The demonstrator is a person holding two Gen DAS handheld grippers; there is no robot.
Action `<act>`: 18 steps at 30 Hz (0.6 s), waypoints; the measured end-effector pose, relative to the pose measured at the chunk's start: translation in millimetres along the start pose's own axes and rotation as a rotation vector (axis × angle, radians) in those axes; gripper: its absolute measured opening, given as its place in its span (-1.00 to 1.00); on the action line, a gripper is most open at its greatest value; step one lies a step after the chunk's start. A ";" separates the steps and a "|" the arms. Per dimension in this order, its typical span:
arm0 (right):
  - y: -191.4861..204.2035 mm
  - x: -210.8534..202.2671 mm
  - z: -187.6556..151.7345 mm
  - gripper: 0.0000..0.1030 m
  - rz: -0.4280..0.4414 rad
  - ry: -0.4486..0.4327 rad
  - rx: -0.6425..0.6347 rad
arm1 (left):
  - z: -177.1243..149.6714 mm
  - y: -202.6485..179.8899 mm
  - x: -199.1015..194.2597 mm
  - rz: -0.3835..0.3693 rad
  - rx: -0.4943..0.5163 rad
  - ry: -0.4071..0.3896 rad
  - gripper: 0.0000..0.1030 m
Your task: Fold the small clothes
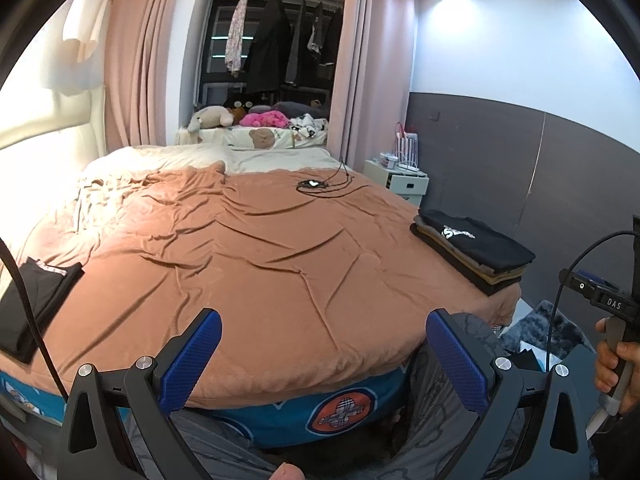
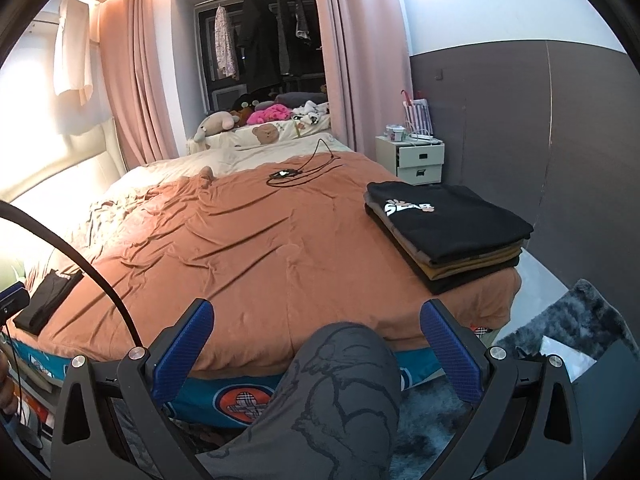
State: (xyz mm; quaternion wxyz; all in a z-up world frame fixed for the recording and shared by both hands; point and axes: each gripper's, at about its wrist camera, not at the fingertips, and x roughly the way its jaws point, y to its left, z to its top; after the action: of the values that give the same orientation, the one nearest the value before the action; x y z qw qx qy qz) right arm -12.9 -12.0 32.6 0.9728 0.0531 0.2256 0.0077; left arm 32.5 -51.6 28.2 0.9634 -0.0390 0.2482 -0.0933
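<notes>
A stack of folded clothes (image 1: 474, 250) (image 2: 448, 228), topped by a black shirt with a white print, sits at the bed's right edge. A flat black garment (image 1: 34, 300) (image 2: 46, 300) lies at the bed's left edge. My left gripper (image 1: 324, 340) stands open above the near edge of the bed with nothing between its blue pads. My right gripper (image 2: 316, 336) is also open and empty, held over a person's knee (image 2: 340, 380) in grey printed trousers. The right gripper's handle (image 1: 616, 320), in a hand, shows at the far right of the left wrist view.
A brown sheet (image 1: 248, 256) covers the bed. A phone with cables (image 1: 314, 184) lies near the far side. Soft toys and pillows (image 1: 256, 124) sit beyond. A white nightstand (image 2: 420, 160) stands at the right wall. A dark fluffy rug (image 2: 568, 320) covers the floor.
</notes>
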 end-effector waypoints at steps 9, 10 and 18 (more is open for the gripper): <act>1.2 -0.7 -2.2 1.00 0.016 0.009 0.000 | -1.8 0.9 -3.0 0.012 -0.009 -0.010 0.99; 1.9 -1.1 -2.1 1.00 0.016 0.010 -0.003 | -1.8 0.8 -3.1 0.013 -0.008 -0.011 0.99; 3.3 -2.6 -1.7 1.00 0.021 0.015 -0.006 | -2.2 1.1 -7.3 0.019 -0.009 -0.022 0.99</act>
State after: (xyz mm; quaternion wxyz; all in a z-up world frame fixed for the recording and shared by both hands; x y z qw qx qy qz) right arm -15.9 -8.7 32.6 0.9711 0.0525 0.2322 0.0191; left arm 25.4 -49.1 29.6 0.9667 -0.0421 0.2384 -0.0827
